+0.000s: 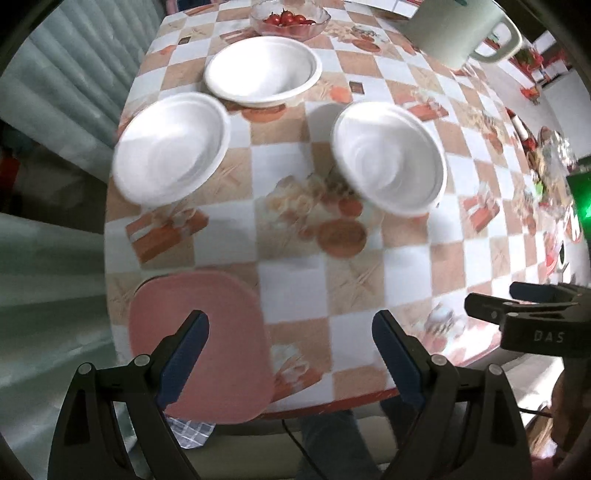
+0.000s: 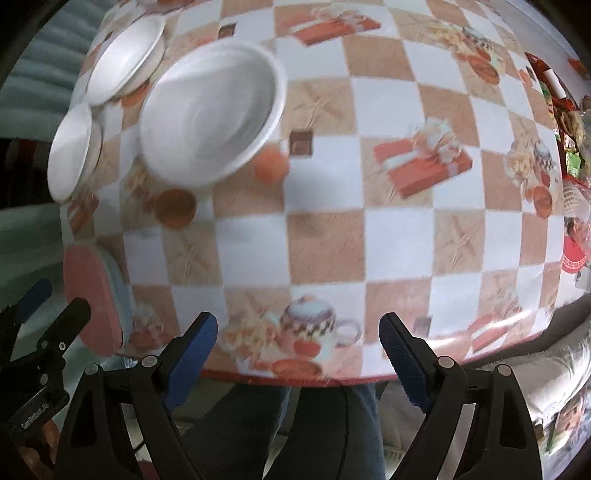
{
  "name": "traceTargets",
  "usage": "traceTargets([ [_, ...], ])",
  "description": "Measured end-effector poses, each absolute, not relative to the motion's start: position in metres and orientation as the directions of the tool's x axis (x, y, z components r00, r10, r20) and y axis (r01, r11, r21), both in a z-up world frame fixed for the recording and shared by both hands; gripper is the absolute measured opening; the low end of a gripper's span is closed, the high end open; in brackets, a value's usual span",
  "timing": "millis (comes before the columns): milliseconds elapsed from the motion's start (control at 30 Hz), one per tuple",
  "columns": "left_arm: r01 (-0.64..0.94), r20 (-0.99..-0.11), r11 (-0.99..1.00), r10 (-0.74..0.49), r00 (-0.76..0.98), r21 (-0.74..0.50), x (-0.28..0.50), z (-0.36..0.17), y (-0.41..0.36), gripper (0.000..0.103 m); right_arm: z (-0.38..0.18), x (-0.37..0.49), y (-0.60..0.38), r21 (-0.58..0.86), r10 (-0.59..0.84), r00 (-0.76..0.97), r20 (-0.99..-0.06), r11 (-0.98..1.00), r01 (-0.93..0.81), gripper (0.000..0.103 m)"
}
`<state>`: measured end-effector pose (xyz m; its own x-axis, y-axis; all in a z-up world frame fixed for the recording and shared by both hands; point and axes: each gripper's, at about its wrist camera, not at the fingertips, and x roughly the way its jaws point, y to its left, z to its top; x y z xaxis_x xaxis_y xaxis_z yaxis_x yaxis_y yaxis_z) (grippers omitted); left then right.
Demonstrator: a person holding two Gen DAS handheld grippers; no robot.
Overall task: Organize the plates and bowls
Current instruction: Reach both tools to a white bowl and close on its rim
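A checkered tablecloth [image 1: 295,288] printed with gift boxes, teapots and orange rounds is spread over the table. At the far end, a glass dish [image 1: 290,18] filled with cherry tomatoes [image 1: 286,17] is seen. A pale green pitcher [image 1: 461,31] with a handle is stood near the far right corner. Colourful packaged items [image 2: 570,147] are piled along the right edge.
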<state>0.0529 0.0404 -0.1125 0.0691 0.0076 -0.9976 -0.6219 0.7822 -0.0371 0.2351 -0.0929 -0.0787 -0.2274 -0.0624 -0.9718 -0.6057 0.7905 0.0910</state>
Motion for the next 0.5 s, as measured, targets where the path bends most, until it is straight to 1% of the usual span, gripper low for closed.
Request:
traceTargets([
  [167,-0.671,-0.998,0.740,-0.003,0.065,-0.046,0.077,-0.120,0.051,0.092,-0.081,0.266,-0.081,0.072,-0.066,-0.195,-0.979,0.778,-0.624,0.090],
  [500,-0.702,-0.998,0.711,0.063,0.010,0.038,0.127,-0.147,0.069,0.092,-0.100,0.312,-0.043,0.069,-0.064,-0.176,-0.982,0.749,-0.658,0.090],
])
